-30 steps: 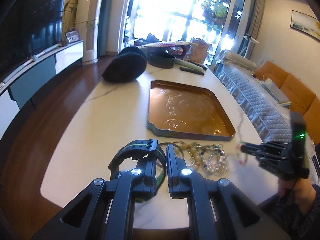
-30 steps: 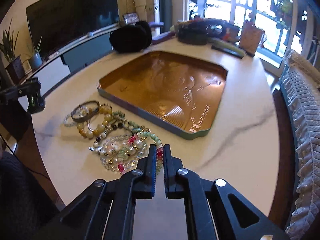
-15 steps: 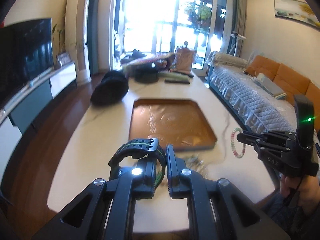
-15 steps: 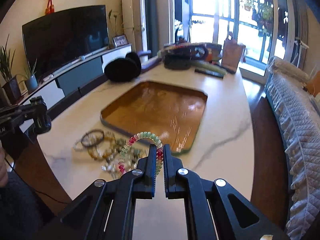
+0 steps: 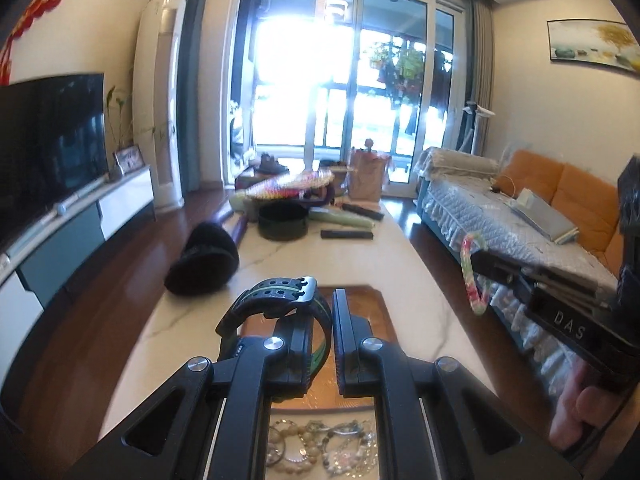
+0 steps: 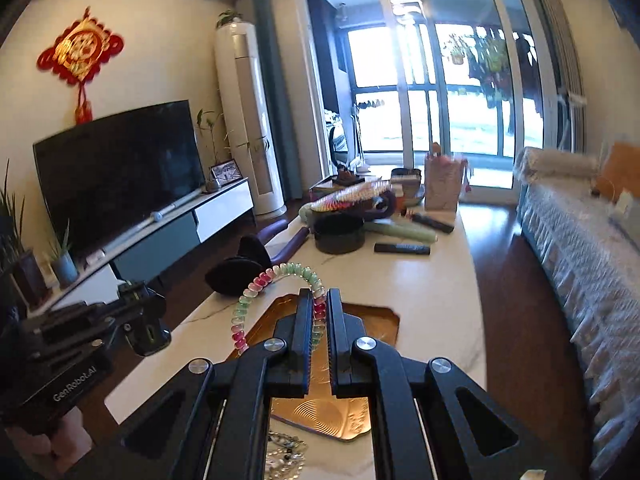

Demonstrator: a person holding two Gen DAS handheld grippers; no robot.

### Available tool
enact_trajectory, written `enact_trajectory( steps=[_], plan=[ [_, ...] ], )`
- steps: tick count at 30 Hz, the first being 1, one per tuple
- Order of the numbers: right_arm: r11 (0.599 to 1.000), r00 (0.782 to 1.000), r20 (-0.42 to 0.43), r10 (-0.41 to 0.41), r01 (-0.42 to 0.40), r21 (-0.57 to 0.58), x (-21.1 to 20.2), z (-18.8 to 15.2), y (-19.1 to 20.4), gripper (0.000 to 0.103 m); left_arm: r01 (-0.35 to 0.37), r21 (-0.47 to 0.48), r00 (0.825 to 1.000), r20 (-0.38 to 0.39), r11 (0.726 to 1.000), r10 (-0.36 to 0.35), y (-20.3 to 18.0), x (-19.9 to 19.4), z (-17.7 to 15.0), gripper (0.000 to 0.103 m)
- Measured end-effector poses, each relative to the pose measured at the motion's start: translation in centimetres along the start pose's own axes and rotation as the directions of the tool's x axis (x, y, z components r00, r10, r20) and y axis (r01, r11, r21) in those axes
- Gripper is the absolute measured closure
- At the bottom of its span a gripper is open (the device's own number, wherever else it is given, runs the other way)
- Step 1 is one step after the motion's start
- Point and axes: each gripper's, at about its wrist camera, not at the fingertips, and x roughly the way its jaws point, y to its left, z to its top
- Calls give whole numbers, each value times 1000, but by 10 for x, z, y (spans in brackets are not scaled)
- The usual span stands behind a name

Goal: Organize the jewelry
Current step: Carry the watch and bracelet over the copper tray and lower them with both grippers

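Observation:
My left gripper (image 5: 333,300) is shut on a black watch with a green-lined strap (image 5: 276,300), held high above the table. My right gripper (image 6: 320,300) is shut on a green and pink bead bracelet (image 6: 256,292), also lifted; that bracelet shows in the left wrist view (image 5: 470,276) at the right gripper's tip. A copper tray (image 6: 380,320) lies on the marble table below both grippers. A pile of bead bracelets (image 5: 320,448) lies on the table before the tray, seen between the fingers, and also in the right wrist view (image 6: 284,452).
The white marble table (image 5: 360,256) carries a black round box (image 5: 282,222), remotes (image 5: 346,235), a paper bag (image 5: 366,180) and a colourful fan at its far end. A black cushion (image 5: 204,260) overhangs its left edge. A covered sofa stands right, a TV cabinet left.
Both grippers have risen well above the table and tilted up. The right gripper lifted the green and pink bracelet out of the pile; the left kept the watch.

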Motion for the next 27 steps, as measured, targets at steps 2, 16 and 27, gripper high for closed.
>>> enact_trajectory(
  steps=[2, 16, 27],
  plan=[
    [1000, 998, -64, 9, -10, -11, 23, -17, -7, 97, 4, 5, 999, -38, 1000, -4, 4, 16, -13, 94],
    [997, 980, -197, 16, -30, -67, 100, -43, -25, 97, -14, -155, 982, -191, 988, -16, 49, 89, -36, 94],
    [999, 930, -365, 38, -31, 25, 167, -75, -41, 97, 180, -345, 904, -311, 921, -293, 67, 164, -69, 94]
  ],
)
